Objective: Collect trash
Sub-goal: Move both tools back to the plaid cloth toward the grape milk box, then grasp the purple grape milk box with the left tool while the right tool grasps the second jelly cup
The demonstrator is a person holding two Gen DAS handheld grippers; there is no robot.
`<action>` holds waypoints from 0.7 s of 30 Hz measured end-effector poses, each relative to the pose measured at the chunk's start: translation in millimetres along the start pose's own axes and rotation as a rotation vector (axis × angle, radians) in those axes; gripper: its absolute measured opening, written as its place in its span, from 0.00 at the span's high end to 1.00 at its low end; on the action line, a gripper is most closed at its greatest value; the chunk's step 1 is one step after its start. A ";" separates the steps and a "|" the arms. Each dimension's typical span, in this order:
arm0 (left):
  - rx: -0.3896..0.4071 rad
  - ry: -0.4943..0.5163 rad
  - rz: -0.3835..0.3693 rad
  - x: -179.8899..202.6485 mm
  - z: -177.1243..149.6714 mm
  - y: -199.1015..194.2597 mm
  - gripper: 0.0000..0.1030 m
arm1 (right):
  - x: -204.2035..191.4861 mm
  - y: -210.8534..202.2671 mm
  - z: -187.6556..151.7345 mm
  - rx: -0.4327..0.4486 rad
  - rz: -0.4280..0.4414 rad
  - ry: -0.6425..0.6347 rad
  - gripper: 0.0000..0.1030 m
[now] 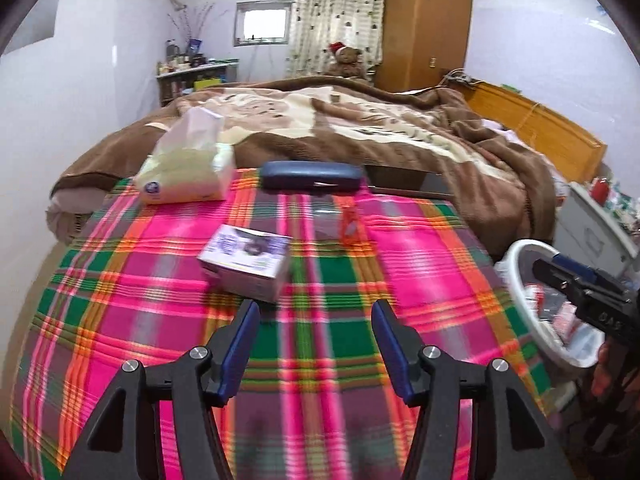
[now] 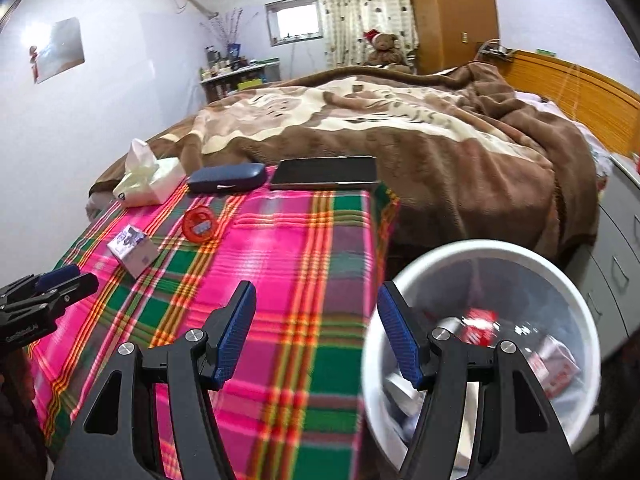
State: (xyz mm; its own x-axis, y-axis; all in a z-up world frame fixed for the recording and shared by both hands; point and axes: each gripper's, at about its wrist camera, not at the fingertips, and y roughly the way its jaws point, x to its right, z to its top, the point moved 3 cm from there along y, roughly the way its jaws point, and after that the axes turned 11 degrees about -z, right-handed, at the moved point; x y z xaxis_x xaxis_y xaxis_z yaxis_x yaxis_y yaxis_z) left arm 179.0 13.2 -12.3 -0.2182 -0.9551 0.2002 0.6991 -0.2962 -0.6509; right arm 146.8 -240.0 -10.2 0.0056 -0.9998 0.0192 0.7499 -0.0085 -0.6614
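Observation:
A small white and purple box (image 1: 245, 267) lies on the plaid cloth (image 1: 420, 264), just ahead of my open, empty left gripper (image 1: 316, 312); it also shows in the right wrist view (image 2: 134, 250). A red round object (image 1: 349, 225) (image 2: 199, 223) lies beyond it. A white trash bin (image 2: 486, 246) with red and white packets inside stands right of the cloth (image 2: 304, 264); its rim shows in the left wrist view (image 1: 516, 256). My right gripper (image 2: 316, 300) is open and empty, over the cloth's edge beside the bin.
A tissue pack (image 1: 186, 168), a dark blue glasses case (image 1: 310, 175) and a black flat case (image 2: 325, 173) lie at the cloth's far edge. Behind is a bed with a brown blanket (image 2: 400, 120). White drawers (image 2: 624, 232) stand at the right.

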 end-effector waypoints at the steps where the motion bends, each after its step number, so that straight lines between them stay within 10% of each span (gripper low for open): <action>1: -0.004 -0.008 0.001 -5.3 0.9 2.9 0.44 | -4.4 4.5 2.7 -0.003 0.010 -0.010 0.37; 21: -0.115 -0.121 0.020 -73.7 3.8 67.1 0.44 | -82.2 71.7 42.1 -0.047 0.175 -0.188 0.37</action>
State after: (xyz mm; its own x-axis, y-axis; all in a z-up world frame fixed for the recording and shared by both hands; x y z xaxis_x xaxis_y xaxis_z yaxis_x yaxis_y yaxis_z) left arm 244.7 63.8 -68.0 -0.1165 -0.9560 0.2692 0.6186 -0.2819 -0.7334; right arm 228.0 -157.7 -27.6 0.2586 -0.9653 0.0371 0.6953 0.1594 -0.7008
